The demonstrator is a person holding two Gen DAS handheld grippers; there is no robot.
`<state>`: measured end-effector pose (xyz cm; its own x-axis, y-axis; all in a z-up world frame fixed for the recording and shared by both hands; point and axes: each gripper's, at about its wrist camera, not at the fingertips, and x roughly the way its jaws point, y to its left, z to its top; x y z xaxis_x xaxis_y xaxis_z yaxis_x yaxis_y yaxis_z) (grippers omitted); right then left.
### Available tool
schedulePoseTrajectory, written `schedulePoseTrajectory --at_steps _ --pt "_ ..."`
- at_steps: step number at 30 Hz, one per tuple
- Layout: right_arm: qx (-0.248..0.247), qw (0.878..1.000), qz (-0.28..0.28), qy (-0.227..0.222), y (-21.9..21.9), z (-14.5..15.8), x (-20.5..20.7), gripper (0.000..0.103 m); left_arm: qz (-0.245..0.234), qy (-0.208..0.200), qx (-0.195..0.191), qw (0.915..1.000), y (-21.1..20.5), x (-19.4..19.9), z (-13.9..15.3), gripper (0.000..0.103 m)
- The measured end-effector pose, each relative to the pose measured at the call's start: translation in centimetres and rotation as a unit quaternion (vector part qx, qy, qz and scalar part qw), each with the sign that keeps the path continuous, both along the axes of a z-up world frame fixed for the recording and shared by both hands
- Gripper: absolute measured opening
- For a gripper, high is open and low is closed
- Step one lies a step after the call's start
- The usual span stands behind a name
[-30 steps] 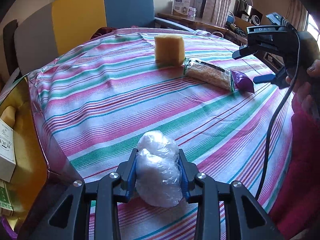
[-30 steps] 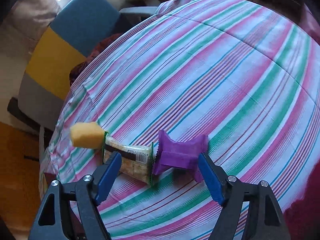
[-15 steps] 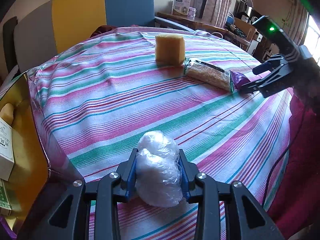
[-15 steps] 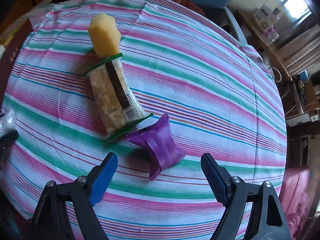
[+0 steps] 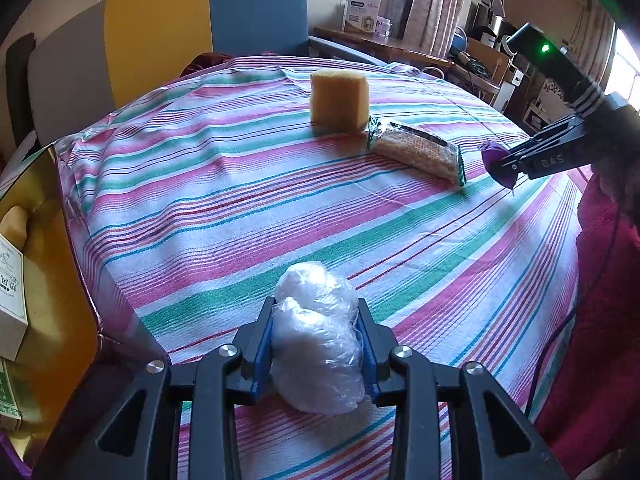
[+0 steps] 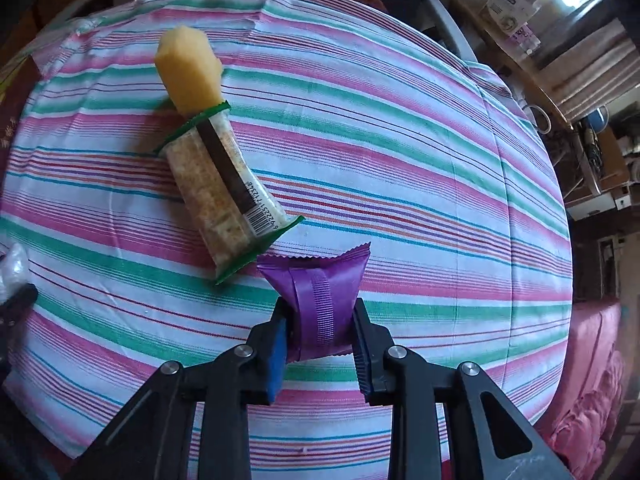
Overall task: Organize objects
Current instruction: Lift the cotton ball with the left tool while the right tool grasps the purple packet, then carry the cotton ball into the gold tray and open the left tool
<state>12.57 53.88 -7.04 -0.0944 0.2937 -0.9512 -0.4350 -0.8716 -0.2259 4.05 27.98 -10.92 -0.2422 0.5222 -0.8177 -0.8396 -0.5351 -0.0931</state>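
Note:
My left gripper is shut on a clear plastic-wrapped bundle near the front edge of the striped tablecloth. My right gripper is shut on a purple snack packet, its blue pads pinching the packet's sides. From the left wrist view that packet shows at the right, mostly hidden by the right gripper. A cracker pack with green ends lies just up-left of the packet, and a yellow sponge stands at its far end. The same cracker pack and sponge appear in the left wrist view.
A chair with grey, yellow and blue panels stands behind the table. To the left sit a yellow surface with a white box. Cluttered shelves and a desk line the back right. A red sleeve fills the right edge.
My right gripper rolled, came down over the purple packet and closed on it, pulling it slightly away from the cracker pack. The left gripper and its bundle stayed still.

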Motion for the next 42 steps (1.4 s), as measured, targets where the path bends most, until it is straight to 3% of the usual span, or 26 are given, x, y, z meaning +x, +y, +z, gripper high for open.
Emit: schedulePoseTrajectory --at_steps 8,14,17,21,30,37,42 --pt "-0.069 0.989 -0.005 0.131 -5.2 3.0 -1.6 0.029 0.002 0.013 0.010 0.9999 -1.7 0.9 1.3 0.035" --pt "-0.107 0.977 0.006 0.183 -9.0 1.2 -5.0 0.029 0.014 0.024 0.030 0.9991 -3.7 0.9 3.3 0.035" --pt "-0.104 0.981 0.008 0.166 -9.7 -1.4 -6.3 0.029 0.027 0.026 0.037 0.9986 -4.6 0.8 4.1 0.035" --pt "-0.080 0.984 0.038 0.155 -10.9 -1.9 -7.0 0.029 0.045 0.024 0.048 0.9975 -5.9 0.7 5.3 0.035" --pt "-0.061 0.985 0.058 0.149 -11.3 -1.9 -7.3 0.029 0.109 0.017 0.064 0.9918 -9.5 -1.6 7.2 0.035" --pt "-0.048 0.986 0.067 0.143 -11.7 -1.9 -7.3 0.029 0.177 0.047 0.065 0.9810 -12.3 -4.1 9.1 0.035" --pt "-0.042 0.987 0.071 0.140 -11.9 -1.9 -7.4 0.029 0.197 0.055 0.062 0.9769 -13.1 -5.2 9.8 0.035"
